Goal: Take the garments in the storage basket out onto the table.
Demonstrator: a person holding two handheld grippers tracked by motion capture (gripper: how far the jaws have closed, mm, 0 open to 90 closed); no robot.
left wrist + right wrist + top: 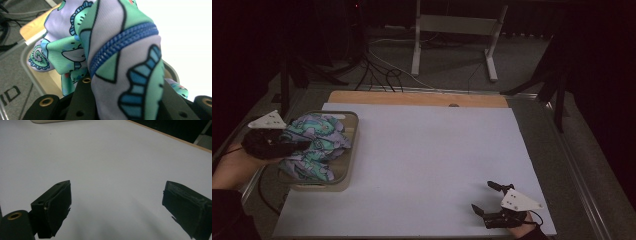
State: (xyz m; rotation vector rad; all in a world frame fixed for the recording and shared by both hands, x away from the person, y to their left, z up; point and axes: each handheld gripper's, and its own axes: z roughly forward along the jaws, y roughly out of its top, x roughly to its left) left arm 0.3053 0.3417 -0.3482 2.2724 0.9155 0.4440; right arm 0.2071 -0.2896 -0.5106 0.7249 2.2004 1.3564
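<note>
A white worktop [427,165] carries a shallow tray [348,150] at its left edge. In the tray lies a bunched cloth [314,142], patterned in green, lilac and blue, heaped above the rim and spilling toward the tray's near end.

The left gripper [294,145] comes in from the left at the tray, held in a hand [237,162], with its grey plate on top. Its fingers [80,100] are closed on the cloth: in the left gripper view a fold of the fabric, crossed by a blue zipper [120,41], rises straight from between them, with the tray rim [25,58] behind.

The right gripper [487,197] rests low at the worktop's near right corner, well apart from the tray, pointing left. Its fingers [53,207] are spread wide with nothing between them; in the right gripper view bare white worktop lies between the two black pads, and a corner of the tray [50,121] shows at the top edge.

Beyond the worktop, a wooden strip [417,98] runs along its far edge, and cables [377,75] lie on the floor.
</note>
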